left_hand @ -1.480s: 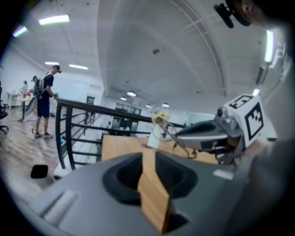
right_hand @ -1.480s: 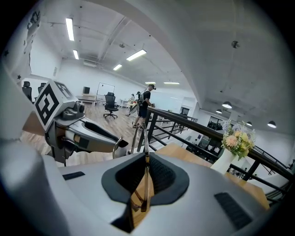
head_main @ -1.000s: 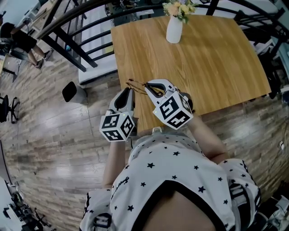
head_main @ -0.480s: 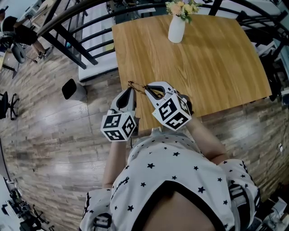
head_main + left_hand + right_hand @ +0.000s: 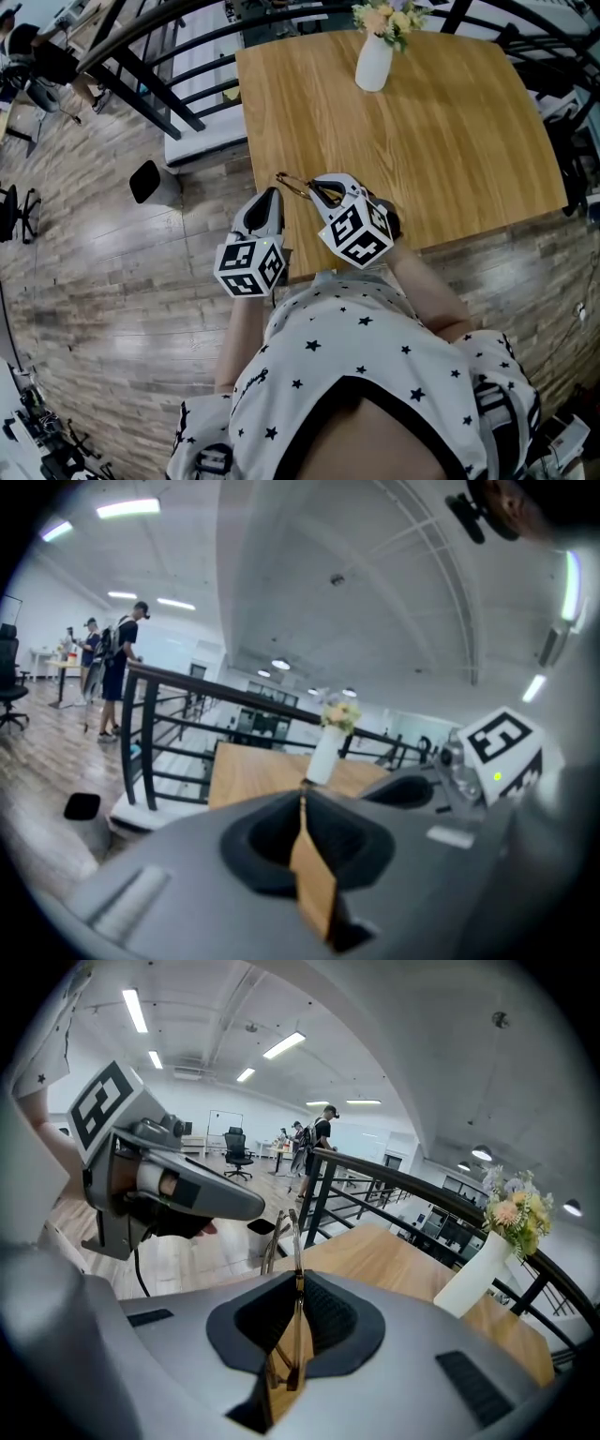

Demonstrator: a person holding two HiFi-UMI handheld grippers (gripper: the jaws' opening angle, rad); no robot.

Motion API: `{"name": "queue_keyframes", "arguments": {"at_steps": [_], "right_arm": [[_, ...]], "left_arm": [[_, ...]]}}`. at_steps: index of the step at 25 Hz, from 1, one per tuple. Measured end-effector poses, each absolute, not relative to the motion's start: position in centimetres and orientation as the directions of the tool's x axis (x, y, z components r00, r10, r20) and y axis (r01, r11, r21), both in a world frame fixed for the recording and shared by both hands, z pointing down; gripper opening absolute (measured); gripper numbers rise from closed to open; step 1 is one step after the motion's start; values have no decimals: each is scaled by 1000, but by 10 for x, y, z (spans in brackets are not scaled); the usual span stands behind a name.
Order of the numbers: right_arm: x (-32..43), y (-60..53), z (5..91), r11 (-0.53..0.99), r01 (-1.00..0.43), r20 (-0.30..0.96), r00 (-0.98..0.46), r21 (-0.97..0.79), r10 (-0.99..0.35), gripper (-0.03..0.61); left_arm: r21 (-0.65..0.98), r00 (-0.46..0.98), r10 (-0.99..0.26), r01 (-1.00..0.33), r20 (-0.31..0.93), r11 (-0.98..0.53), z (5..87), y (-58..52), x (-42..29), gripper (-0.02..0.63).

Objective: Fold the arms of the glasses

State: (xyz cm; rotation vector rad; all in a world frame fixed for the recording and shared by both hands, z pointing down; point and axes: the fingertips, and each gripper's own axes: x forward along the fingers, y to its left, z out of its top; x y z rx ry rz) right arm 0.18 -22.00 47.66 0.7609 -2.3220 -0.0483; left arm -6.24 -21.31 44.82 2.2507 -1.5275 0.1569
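Right tongs (image 5: 296, 1283) are squeezing shut on the glasses (image 5: 296, 1241), pinching the thin wire frame between the jaws. Left tongs (image 5: 303, 794) are sitting just beside them, low in the middle of the head view. Their jaws have just been closing, and they are now pressing together with nothing between them.

The big wooden table (image 5: 422, 122) is filling the upper right of the head view. The white vase (image 5: 373, 64) with flowers is standing at the very top, well apart from the tongs. The little glasses are hanging by the table's lower left edge, between the two tong tips. I am not able to tell if they are touching the wood.

The biggest worry is that the glasses are being held right by that edge, with the floor (image 5: 112, 281) waiting below. The wire is thin and smooth, so if the right tongs are loosening or tipping, the glasses could be slipping out and falling.

The next worry is that the left tongs are closed, so they could only be pushing an arm, not grabbing it. Pushing the wrong way could be bending the hinge.

The smallest worry is that squeezing too hard could be bending the wire.
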Motion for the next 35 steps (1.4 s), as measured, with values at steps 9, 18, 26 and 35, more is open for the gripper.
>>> {"name": "queue_keyframes", "arguments": {"at_steps": [9,18,26,35], "right_arm": [[8,-241,536,832,-494,683,-518,251,-514,32],[8,-249,587,854,-396,753,-431,337,-497,32],[5,-249,613,867,-354,783,-397,351,-479,32],[3,-246,623,878,-339,798,-391,338,-458,34]], "left_arm": [[275,369,-872,-917,320,-287,455,-219,-73,8],[301,347,-880,-920,323,-252,462,-221,-85,6],[310,333,-874,-923,354,-226,477,-220,-94,6],[309,349,-865,-920,362,-242,483,-225,-90,6]]}}
